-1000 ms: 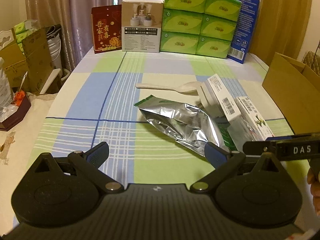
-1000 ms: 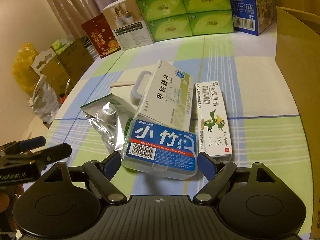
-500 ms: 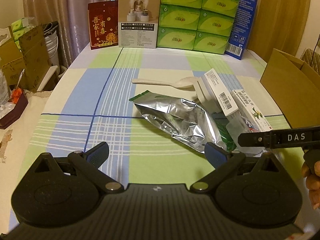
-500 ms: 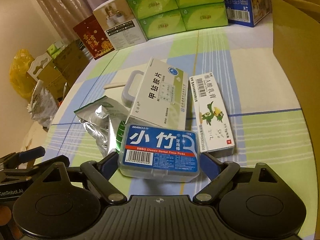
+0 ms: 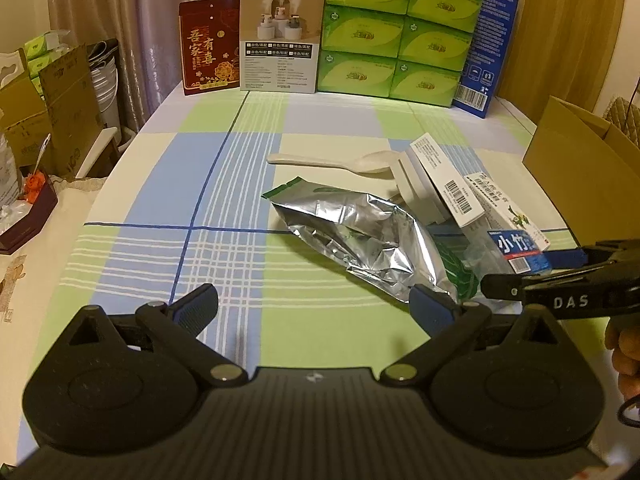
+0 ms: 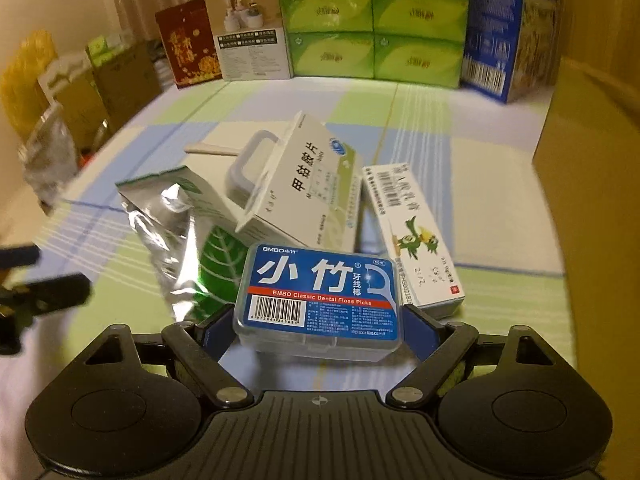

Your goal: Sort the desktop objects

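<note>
Two grippers are in play: the right gripper (image 6: 318, 322) is clamped on the clear floss-pick box (image 6: 318, 298), one pad on each short side, low in the centre of the right wrist view and apparently raised off the checked tabletop (image 5: 168, 184); the left gripper (image 5: 314, 306) stands spread and empty at the bottom of its own view. Risk: the smooth plastic is pinched only near its rear edge, so a further roll of the wrist could let it pivot or slip out, and its front could nudge the white medicine box (image 6: 304, 188) propped just behind it. Count: one foil pouch (image 5: 356, 232), one long ointment carton (image 6: 412, 236), one pale spoon (image 5: 328, 161), one cardboard box (image 5: 588, 176) at right, six green tissue packs (image 5: 396, 32) at top.
</note>
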The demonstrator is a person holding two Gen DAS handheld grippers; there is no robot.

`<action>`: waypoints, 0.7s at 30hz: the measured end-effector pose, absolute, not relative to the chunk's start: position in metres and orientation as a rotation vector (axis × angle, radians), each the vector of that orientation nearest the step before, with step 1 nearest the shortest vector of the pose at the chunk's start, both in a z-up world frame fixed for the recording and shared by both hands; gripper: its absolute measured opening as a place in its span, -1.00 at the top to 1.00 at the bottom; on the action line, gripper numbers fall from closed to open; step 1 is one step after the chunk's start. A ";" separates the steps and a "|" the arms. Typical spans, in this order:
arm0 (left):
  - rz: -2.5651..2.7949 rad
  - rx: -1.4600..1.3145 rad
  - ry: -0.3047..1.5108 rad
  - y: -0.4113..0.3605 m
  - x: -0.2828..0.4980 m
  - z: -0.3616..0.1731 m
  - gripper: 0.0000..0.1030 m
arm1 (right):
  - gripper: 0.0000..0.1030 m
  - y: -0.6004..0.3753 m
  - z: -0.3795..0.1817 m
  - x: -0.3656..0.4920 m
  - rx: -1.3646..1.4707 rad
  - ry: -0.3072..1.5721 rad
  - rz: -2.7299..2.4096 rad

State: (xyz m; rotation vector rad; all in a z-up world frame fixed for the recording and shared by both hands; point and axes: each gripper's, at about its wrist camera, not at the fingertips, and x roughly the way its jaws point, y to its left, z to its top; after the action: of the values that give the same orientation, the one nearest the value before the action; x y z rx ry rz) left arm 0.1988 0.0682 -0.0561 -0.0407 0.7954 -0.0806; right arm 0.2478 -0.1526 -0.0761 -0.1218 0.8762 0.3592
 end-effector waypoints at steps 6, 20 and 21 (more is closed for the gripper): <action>-0.082 -0.054 0.796 0.071 0.198 -0.056 -0.94 | -0.63 -0.137 -0.088 0.246 -0.280 0.828 0.358; -0.101 -0.123 0.807 0.072 0.207 -0.062 -0.92 | -0.63 -0.126 -0.088 0.232 -0.292 0.867 0.488; -0.112 -0.131 0.808 0.070 0.211 -0.063 -0.92 | -0.63 -0.130 -0.087 0.233 -0.289 0.871 0.466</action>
State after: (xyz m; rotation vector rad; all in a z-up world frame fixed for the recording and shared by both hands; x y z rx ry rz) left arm 0.2108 0.0700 -0.0630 -0.1315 0.8080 -0.1119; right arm 0.2333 -0.1300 -0.0868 -0.2893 0.8714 0.4665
